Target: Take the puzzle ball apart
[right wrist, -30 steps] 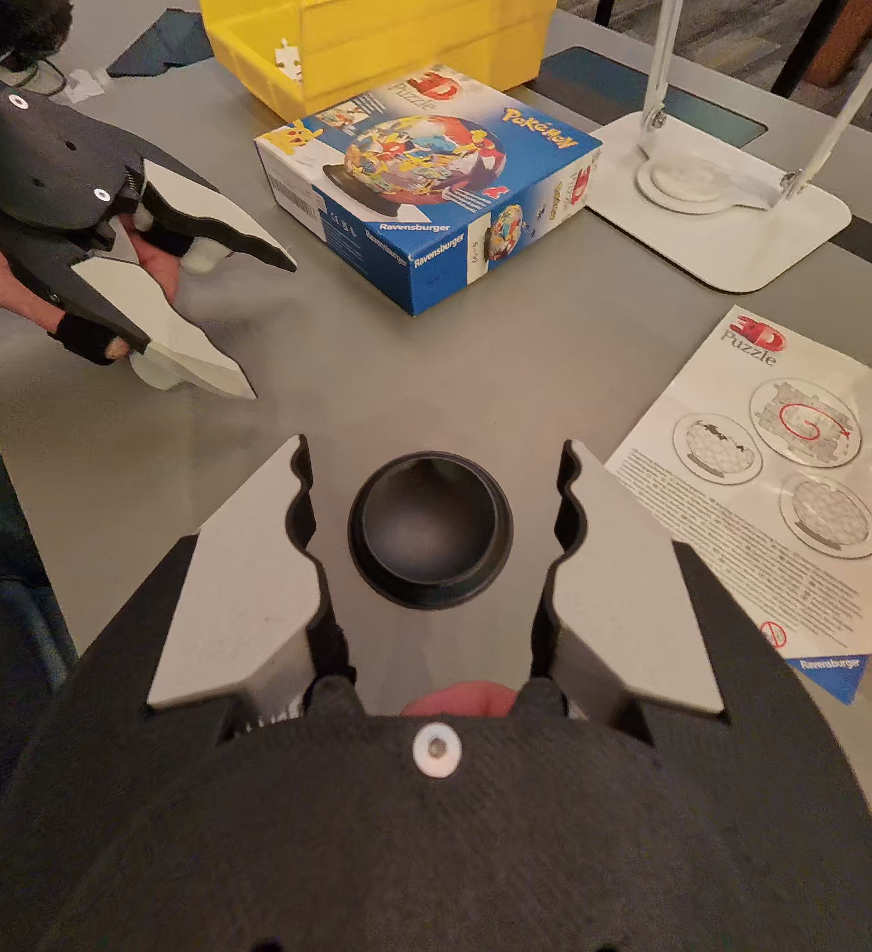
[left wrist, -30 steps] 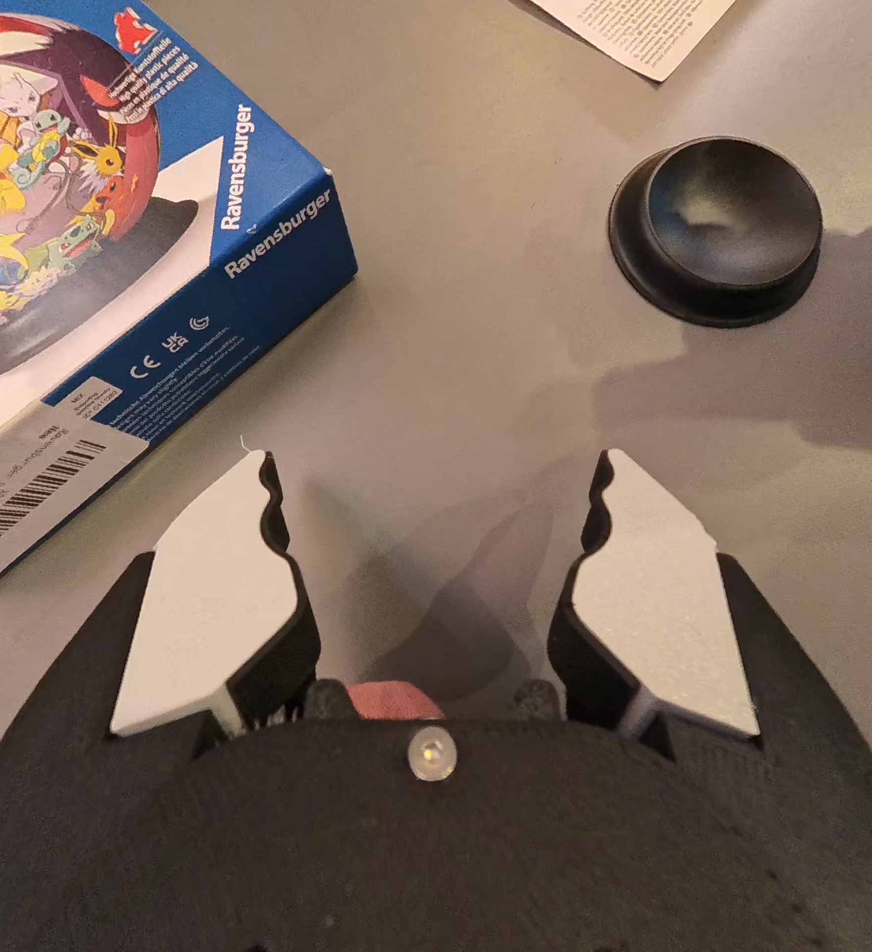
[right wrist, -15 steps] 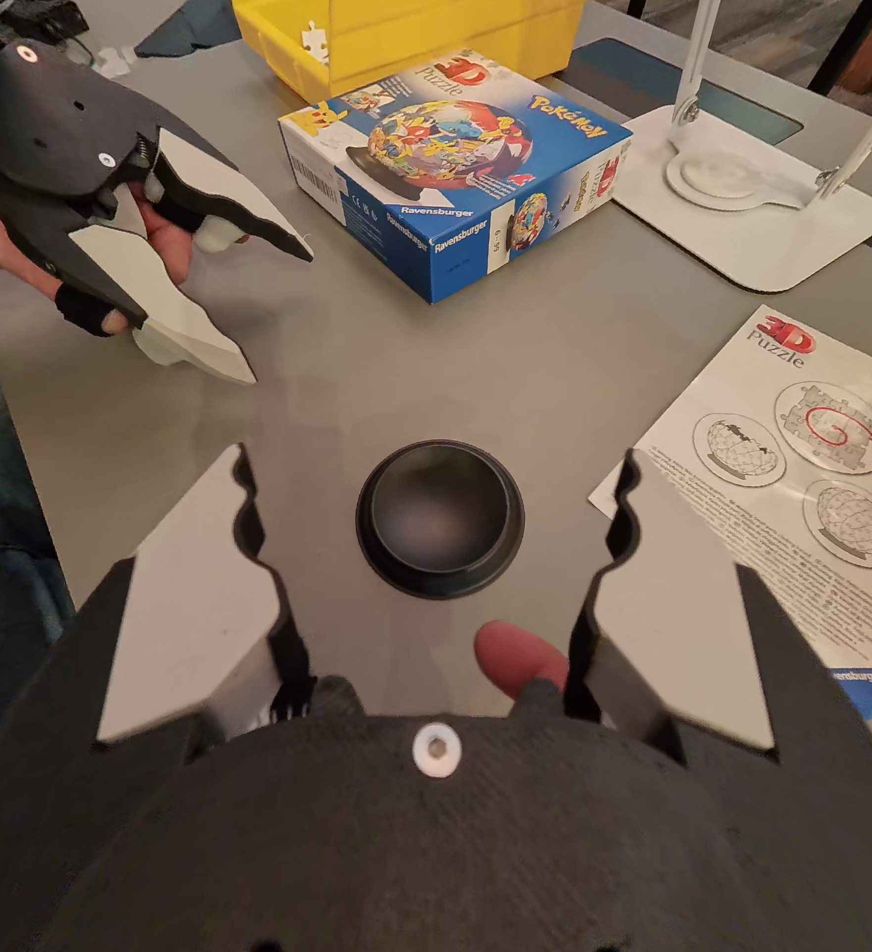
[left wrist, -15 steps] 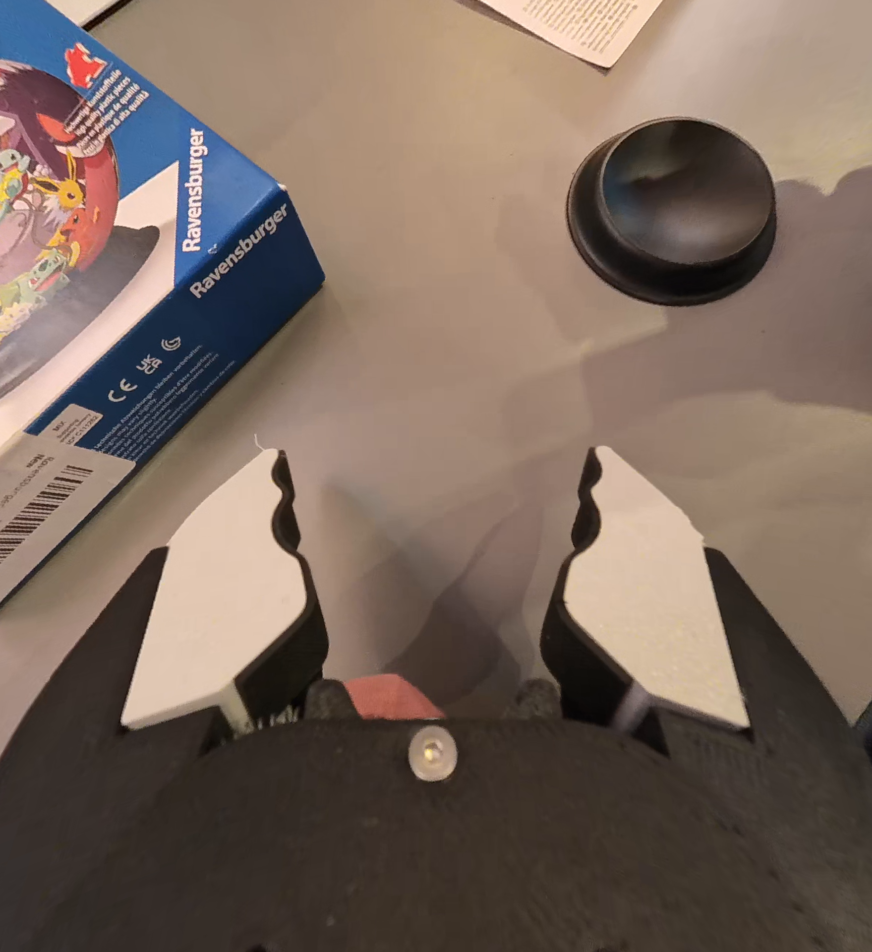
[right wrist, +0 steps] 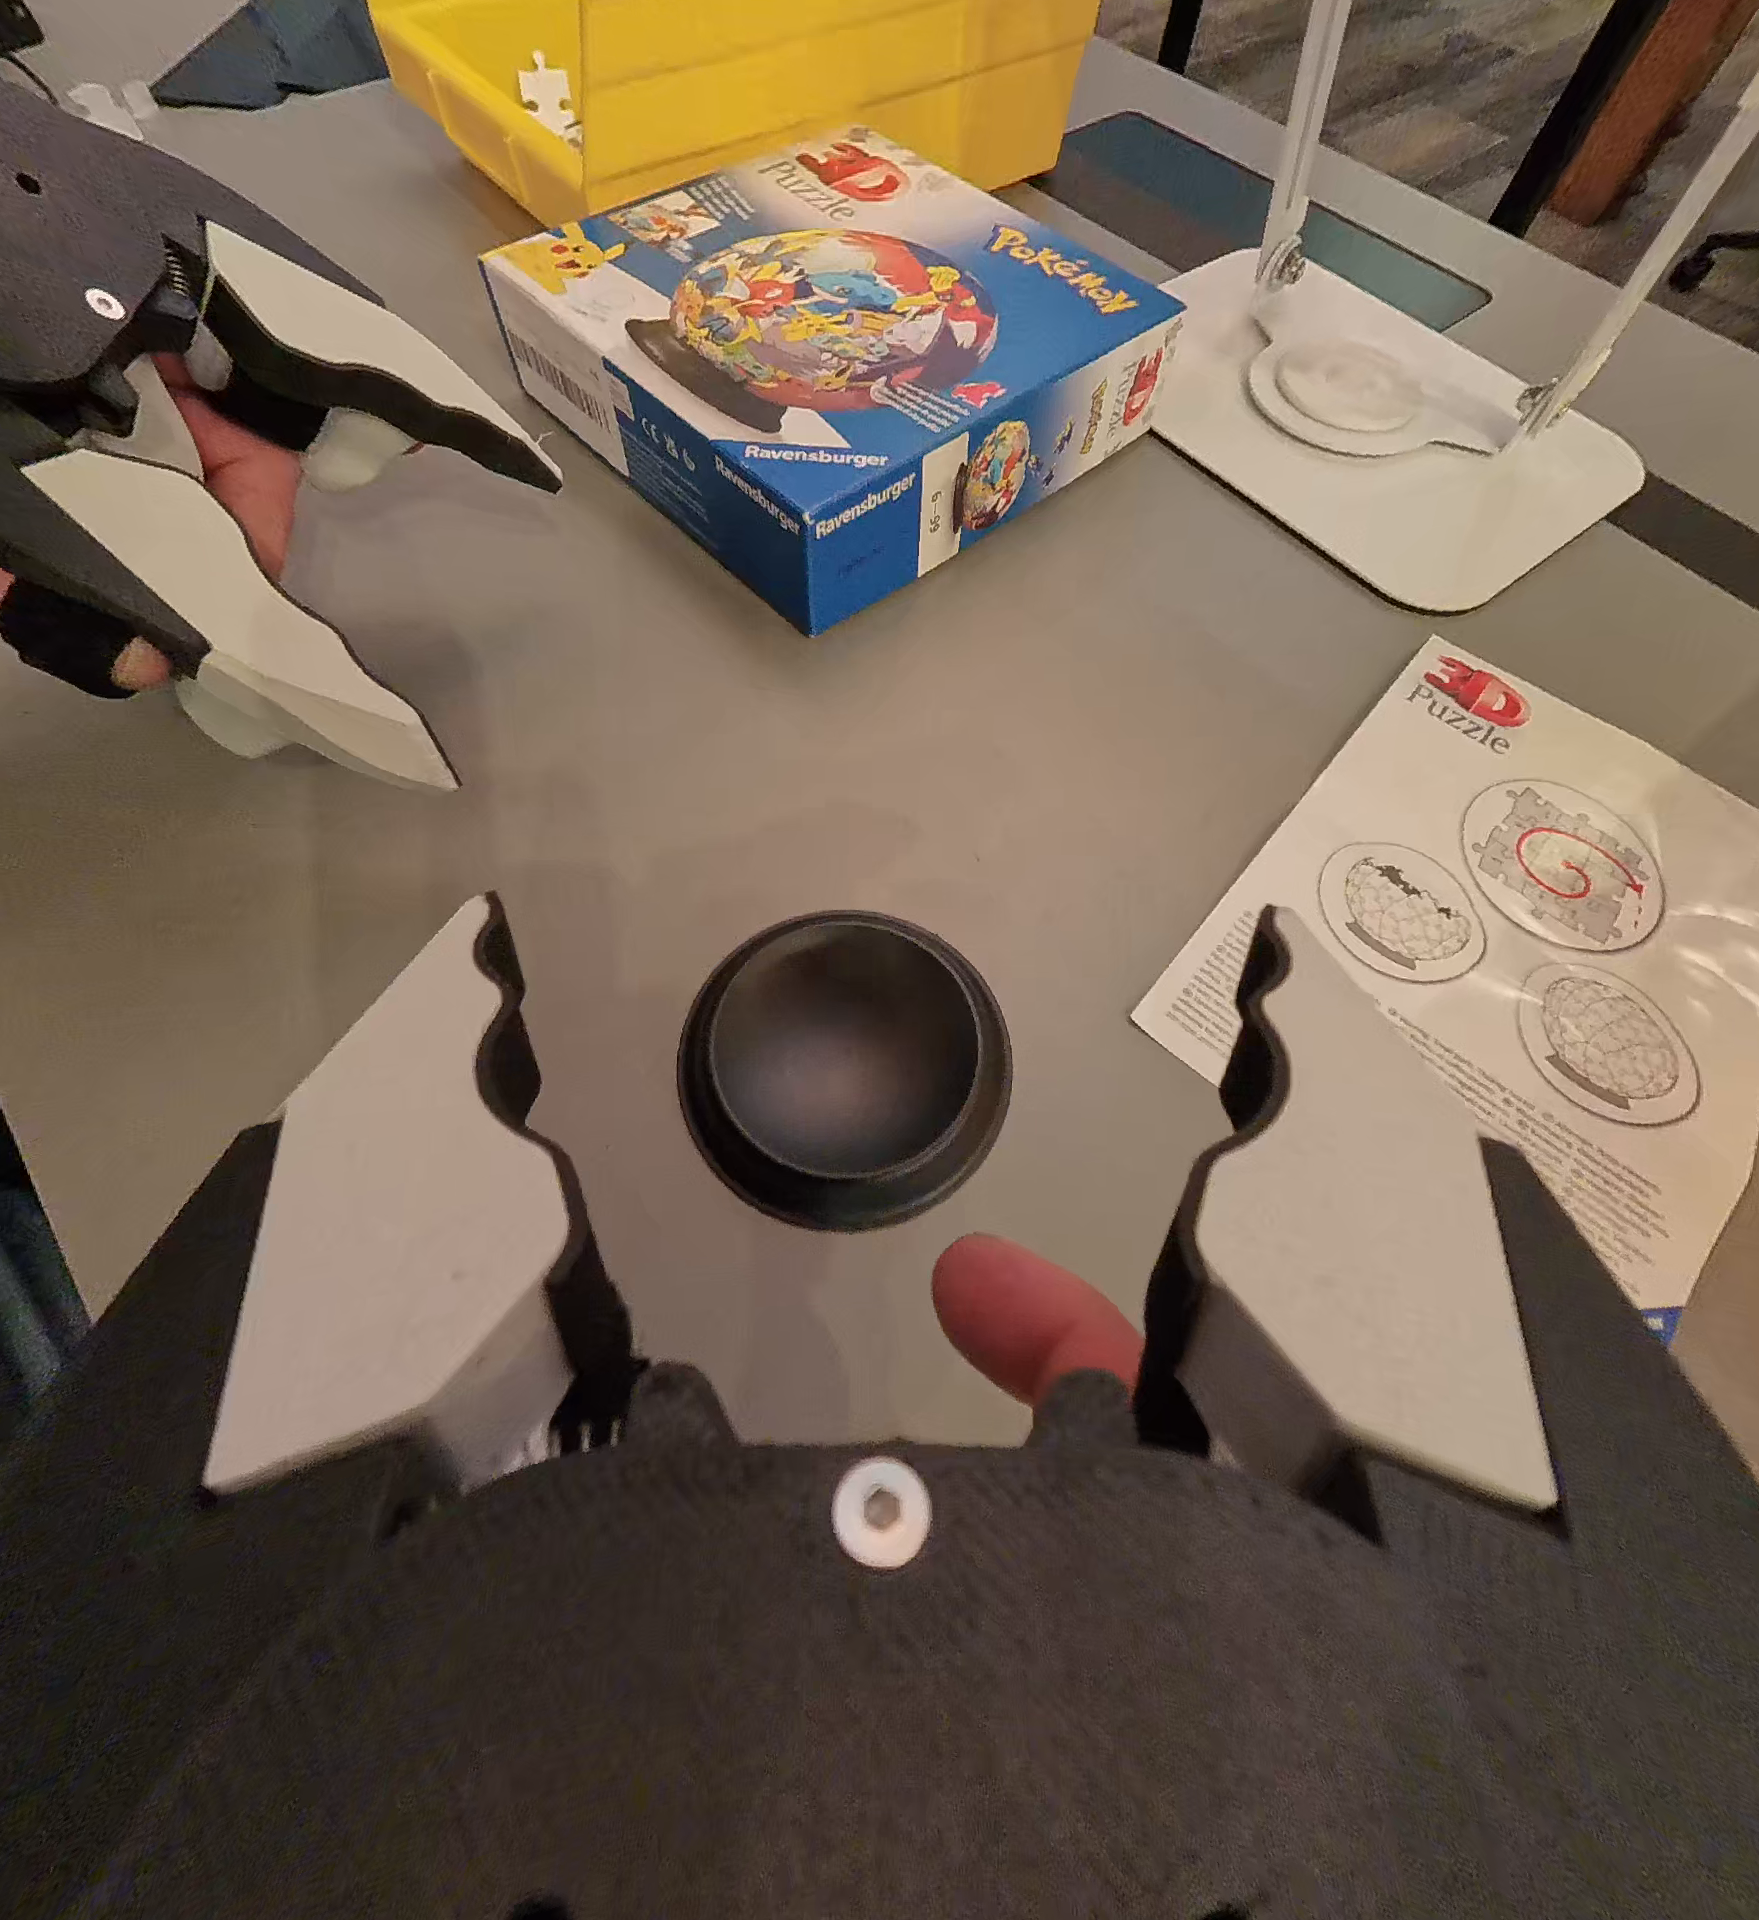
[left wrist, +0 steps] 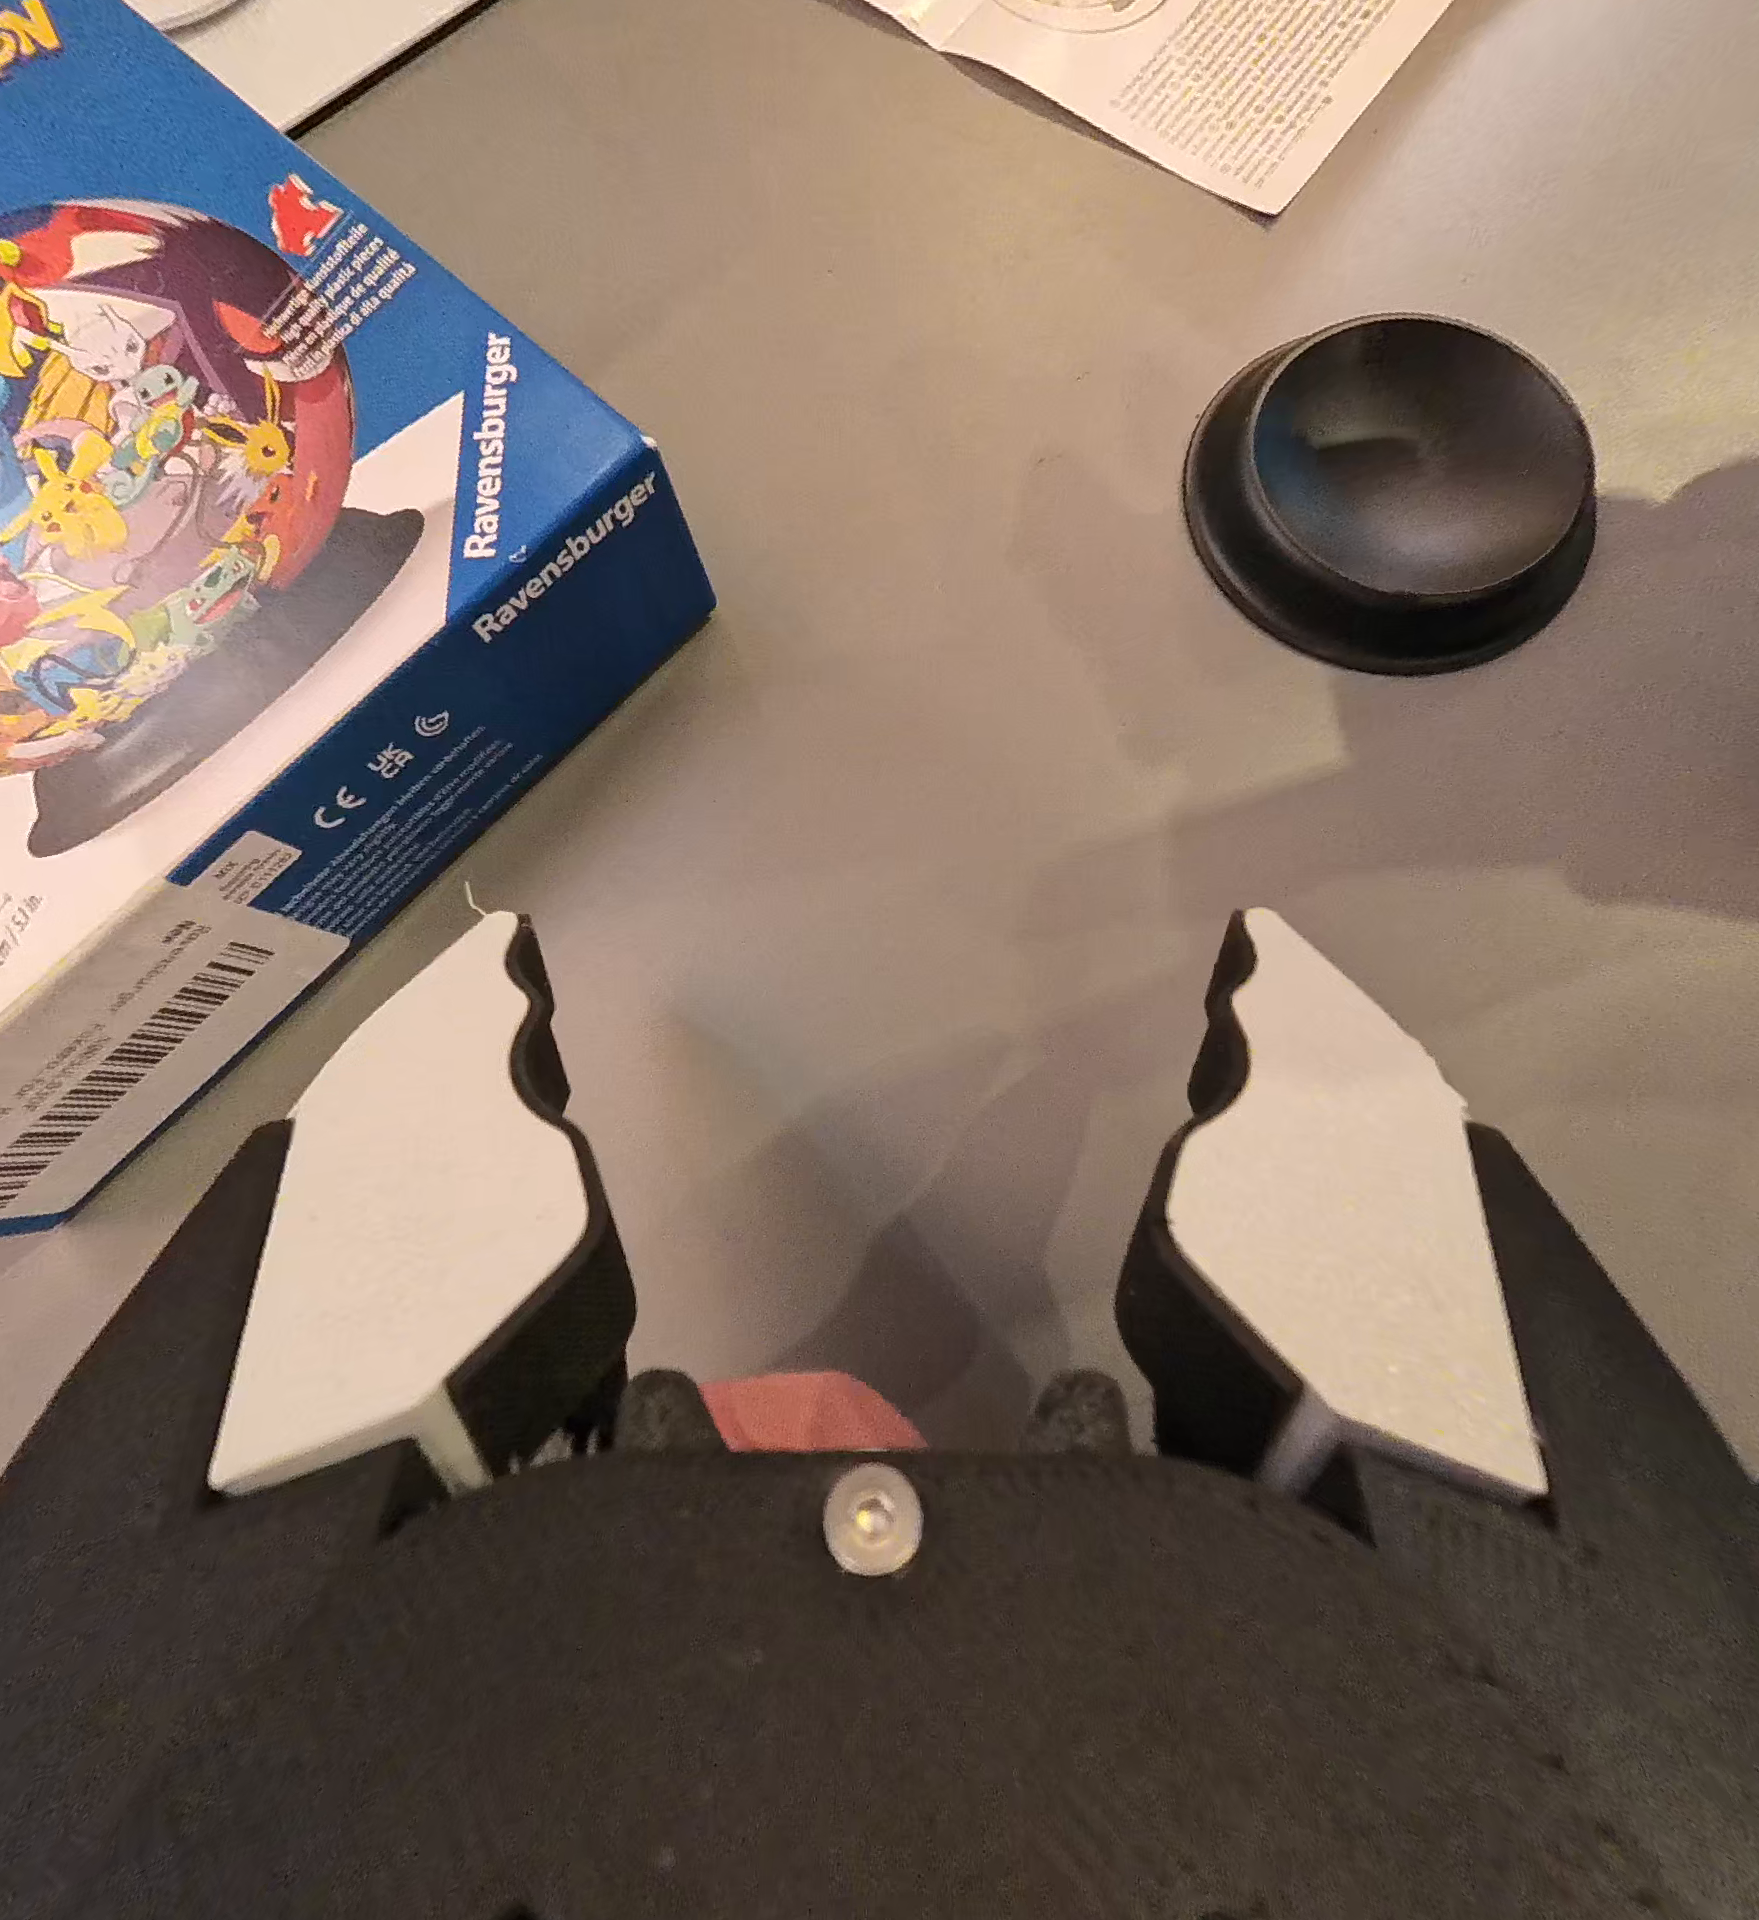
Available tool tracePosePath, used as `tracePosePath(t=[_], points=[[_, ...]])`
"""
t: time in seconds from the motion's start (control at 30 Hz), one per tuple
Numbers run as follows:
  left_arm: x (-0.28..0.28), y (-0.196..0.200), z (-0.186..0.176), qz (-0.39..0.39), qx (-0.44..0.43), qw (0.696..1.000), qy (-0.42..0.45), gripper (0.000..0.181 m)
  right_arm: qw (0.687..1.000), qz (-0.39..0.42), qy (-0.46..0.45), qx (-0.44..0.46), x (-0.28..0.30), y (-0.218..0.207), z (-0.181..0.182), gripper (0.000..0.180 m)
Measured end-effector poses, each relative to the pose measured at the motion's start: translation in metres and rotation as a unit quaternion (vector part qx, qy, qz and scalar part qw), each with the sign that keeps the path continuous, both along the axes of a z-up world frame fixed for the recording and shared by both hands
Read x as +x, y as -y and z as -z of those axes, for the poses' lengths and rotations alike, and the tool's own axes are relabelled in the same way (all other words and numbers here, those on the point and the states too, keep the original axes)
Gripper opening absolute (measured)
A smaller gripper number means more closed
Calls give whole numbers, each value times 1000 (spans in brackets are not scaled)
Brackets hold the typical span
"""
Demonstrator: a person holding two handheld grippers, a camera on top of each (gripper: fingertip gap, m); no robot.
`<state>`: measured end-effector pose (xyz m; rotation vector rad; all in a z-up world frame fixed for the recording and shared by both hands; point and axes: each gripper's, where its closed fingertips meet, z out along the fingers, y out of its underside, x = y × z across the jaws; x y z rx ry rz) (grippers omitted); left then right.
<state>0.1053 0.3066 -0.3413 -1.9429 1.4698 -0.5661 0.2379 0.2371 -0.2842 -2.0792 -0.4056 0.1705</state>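
No puzzle ball shows in either view. A black round stand [right wrist: 844, 1065] sits empty on the grey table [right wrist: 854, 748], below and between my right gripper's [right wrist: 880, 914] wide open fingers; nothing is in its grasp. The stand also shows in the left wrist view [left wrist: 1389, 494], far right of my left gripper [left wrist: 880, 920]. My left gripper is open and empty over bare table; it also shows in the right wrist view [right wrist: 501, 623] at the left, held by a hand.
A blue puzzle box [right wrist: 833, 364] lies at the back centre, also at the left in the left wrist view [left wrist: 231, 540]. A yellow bin [right wrist: 729, 83] stands behind it. A white lamp base [right wrist: 1394, 436] is back right. An instruction sheet [right wrist: 1540, 966] lies right.
My right gripper's jaws have opened wider around the stand and pulled back a little. My left gripper has shifted slightly over the table, its jaws still open and a little wider.
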Motion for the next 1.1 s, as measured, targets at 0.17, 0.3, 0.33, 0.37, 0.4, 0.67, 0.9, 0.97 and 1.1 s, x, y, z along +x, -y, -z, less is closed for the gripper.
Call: tracePosePath(t=[0.17, 0.3, 0.33, 0.37, 0.4, 0.67, 0.9, 0.97, 1.1], points=[[-2, -2, 1, -7, 2, 1000, -10, 110, 1000, 10, -4, 20, -6, -8, -11, 129], [-1, -3, -2, -12, 3, 1000, -7, 111, 1000, 11, 7, 27, -11, -16, -20, 130], [-1, -4, -2, -15, 6, 1000, -8, 113, 999, 14, 19, 25, -11, -18, -20, 129], [-1, -5, -3, -17, 8, 1000, -9, 112, 999, 17, 33, 18, -11, -20, -18, 129], [-1, -5, -3, -19, 6, 1000, -11, 112, 999, 21, 44, 12, -11, -22, -16, 127], [2, -7, -15, -31, 1, 999, -14, 79, 998, 13, 67, 5, -32, -43, -30, 100], [-1, -10, -18, -38, 5, 999, -27, 72, 989, -14, 150, 2, -53, -51, -31, 92], [-1, -11, -20, -42, 3, 999, -25, 72, 994, -32, 102, 25, -71, -52, -45, 88], [-5, -20, -22, -51, 50, 996, -45, 84, 995, -43, 80, 41, -79, -50, -57, 107]])
